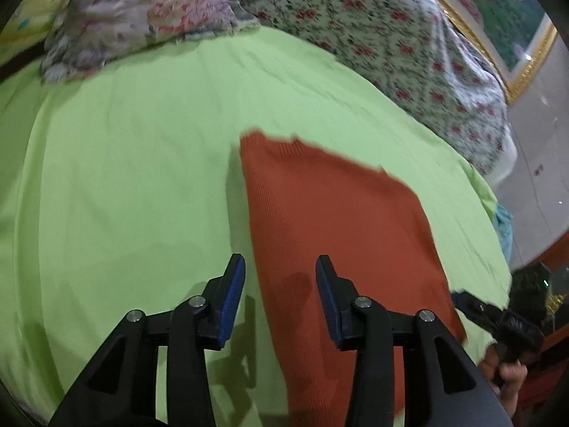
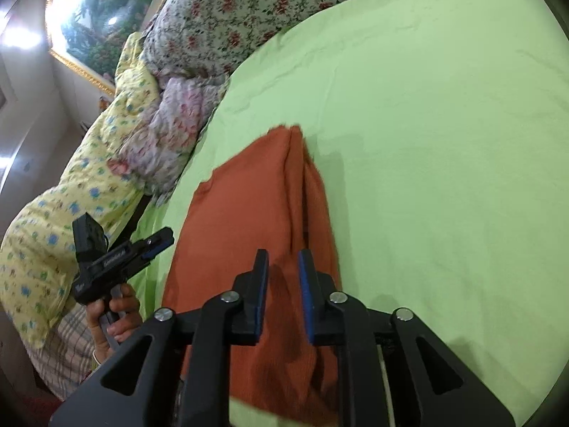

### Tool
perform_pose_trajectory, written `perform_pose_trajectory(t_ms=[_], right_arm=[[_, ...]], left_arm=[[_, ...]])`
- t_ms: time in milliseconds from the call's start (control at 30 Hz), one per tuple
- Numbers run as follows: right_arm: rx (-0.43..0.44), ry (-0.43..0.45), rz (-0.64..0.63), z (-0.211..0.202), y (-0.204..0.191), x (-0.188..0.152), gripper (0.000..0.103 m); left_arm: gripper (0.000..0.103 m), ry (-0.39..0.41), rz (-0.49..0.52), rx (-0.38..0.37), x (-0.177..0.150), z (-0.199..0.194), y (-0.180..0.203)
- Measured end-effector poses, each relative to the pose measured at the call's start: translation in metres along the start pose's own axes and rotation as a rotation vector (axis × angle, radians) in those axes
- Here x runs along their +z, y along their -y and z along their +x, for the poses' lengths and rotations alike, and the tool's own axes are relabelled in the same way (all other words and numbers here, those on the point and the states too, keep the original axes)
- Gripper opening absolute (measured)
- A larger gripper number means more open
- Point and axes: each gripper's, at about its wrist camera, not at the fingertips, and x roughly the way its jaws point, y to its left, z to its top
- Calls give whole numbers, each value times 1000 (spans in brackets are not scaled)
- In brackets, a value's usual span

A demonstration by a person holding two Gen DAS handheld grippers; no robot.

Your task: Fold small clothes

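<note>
An orange knit garment [image 1: 338,213] lies flat on the light green bed sheet [image 1: 124,160], folded into a long strip. In the right wrist view the garment [image 2: 249,206] shows a raised fold running along its right side. My left gripper [image 1: 280,259] hovers open over the garment's near left edge, with nothing between its blue pads. My right gripper [image 2: 283,254] is open with a narrower gap above the garment's near end, and no cloth is pinched. Each view also catches the other tool from the side: the right gripper [image 1: 462,299] and the left gripper [image 2: 160,240], held by a hand.
A floral quilt [image 1: 373,35] and a flowered pillow [image 1: 142,10] are heaped at the far side of the bed. A yellow flowered cloth [image 2: 71,213] lies along the left. A gold-framed picture [image 1: 515,17] hangs on the wall. The sheet [image 2: 444,142] spreads wide to the right.
</note>
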Motion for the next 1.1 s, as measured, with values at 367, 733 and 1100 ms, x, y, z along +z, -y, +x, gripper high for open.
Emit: perform_pose_trajectory(t_ms=[367, 733, 1100], right_arm=[[-43, -34, -95, -17, -9, -52, 38], [-31, -29, -104, -16, -12, -55, 38], [7, -17, -115, -20, -31, -55, 6]], left_arm=[[56, -76, 65, -23, -102, -51, 8], [59, -25, 299, 171, -160, -61, 36], [11, 74, 338, 202, -164, -67, 43]])
